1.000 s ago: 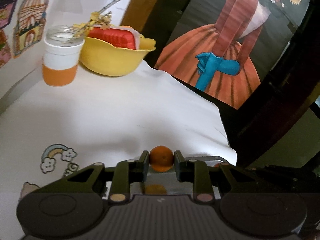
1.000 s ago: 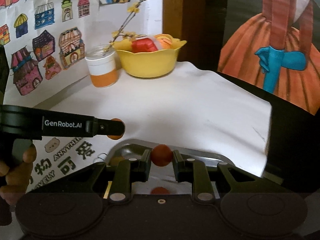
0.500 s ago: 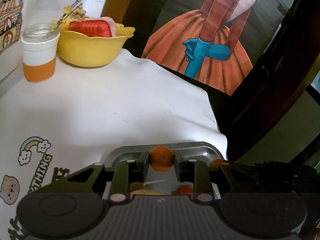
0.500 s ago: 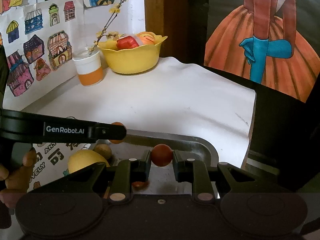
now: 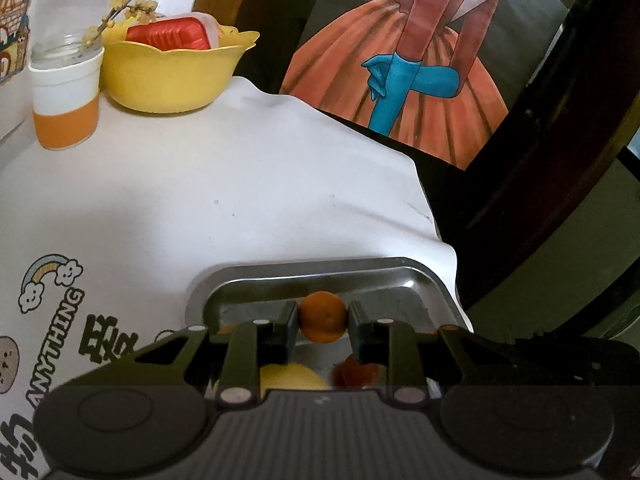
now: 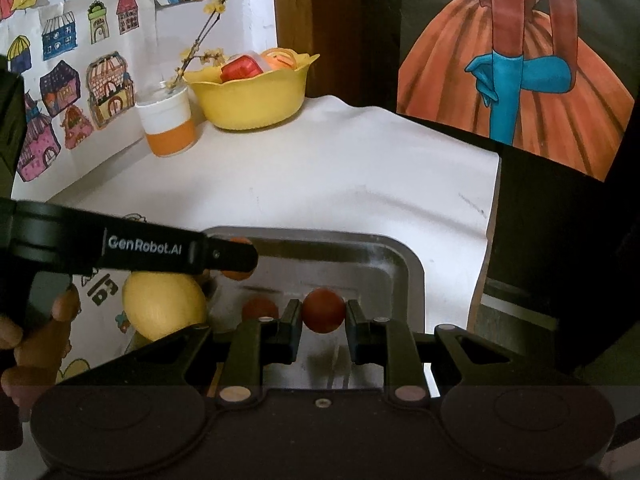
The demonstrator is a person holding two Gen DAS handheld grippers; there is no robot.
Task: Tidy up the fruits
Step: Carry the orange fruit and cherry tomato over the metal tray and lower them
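My left gripper [image 5: 323, 318] is shut on a small orange [image 5: 323, 317], held over the steel tray [image 5: 304, 270]. Below it in the tray lie a yellow fruit [image 5: 290, 376] and a small red fruit [image 5: 356, 372]. My right gripper [image 6: 323, 311] is shut on a dark red round fruit [image 6: 323, 310] above the same tray [image 6: 396, 264]. In the right wrist view the left gripper [image 6: 236, 258] reaches in from the left, the orange [image 6: 239, 274] between its fingers. The yellow fruit [image 6: 164, 304] and another red fruit [image 6: 259, 309] rest in the tray.
A yellow bowl [image 6: 250, 94] with packaged items stands at the back, beside a white and orange jar [image 6: 168, 124] holding a twig. The white cloth [image 5: 200, 200] drops off at the right edge. A painted panel [image 6: 516, 60] leans behind. A hand [image 6: 28, 340] grips the left tool.
Both grippers pulled back and came lower over the tray, each still holding its fruit. More of the tray and the fruit lying in it came into view.
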